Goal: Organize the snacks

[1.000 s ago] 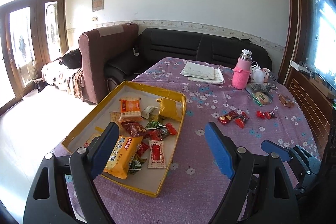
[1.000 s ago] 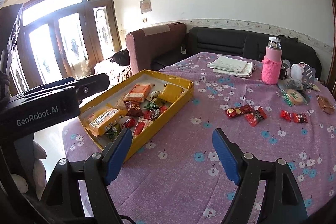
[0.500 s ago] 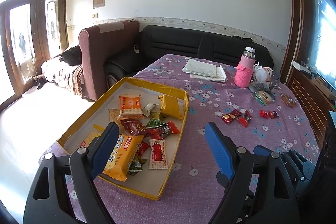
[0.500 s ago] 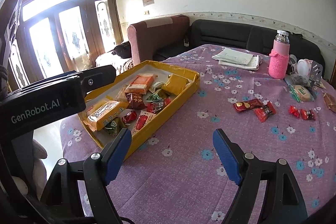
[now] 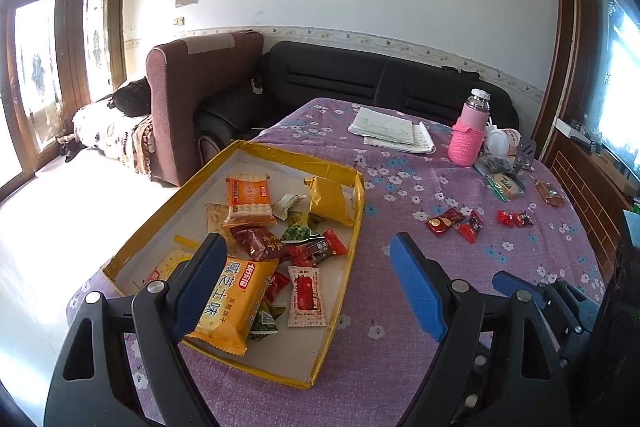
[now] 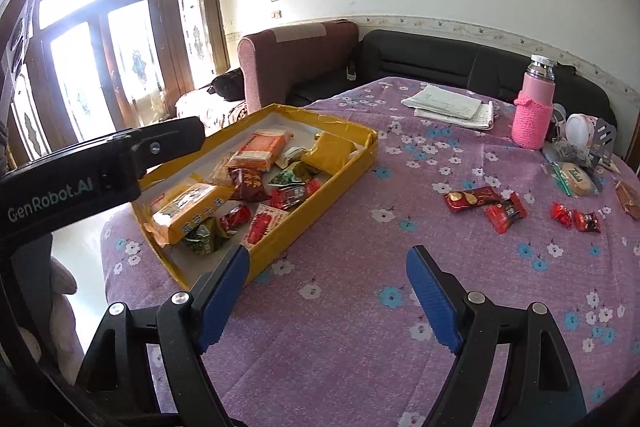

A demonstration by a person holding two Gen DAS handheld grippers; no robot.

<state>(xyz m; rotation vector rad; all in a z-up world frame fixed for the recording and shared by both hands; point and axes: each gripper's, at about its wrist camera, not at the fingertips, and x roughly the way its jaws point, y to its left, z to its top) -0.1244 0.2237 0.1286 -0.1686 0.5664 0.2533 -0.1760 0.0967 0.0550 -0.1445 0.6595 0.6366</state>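
A shallow yellow box (image 5: 340, 267) (image 6: 352, 163) on the purple flowered tablecloth holds several snack packets, among them a large orange biscuit pack (image 5: 230, 303). Loose red snack packets (image 5: 454, 221) (image 6: 486, 203) lie on the cloth to its right, with two small red sweets (image 5: 514, 218) (image 6: 574, 218) further right. My left gripper (image 5: 308, 283) is open and empty, above the box's near right part. My right gripper (image 6: 328, 291) is open and empty, above the cloth just right of the box's near corner.
A pink-sleeved flask (image 5: 468, 135) (image 6: 534, 107), a stack of papers (image 5: 394, 131) and wrapped items (image 5: 504, 183) stand at the table's far right. Sofas (image 5: 360, 87) lie beyond the table. The left gripper's body (image 6: 100, 163) shows at left in the right wrist view.
Both grippers have drawn back and risen slightly, so the table looks a little farther away. Both stay open. Nothing on the table has moved.
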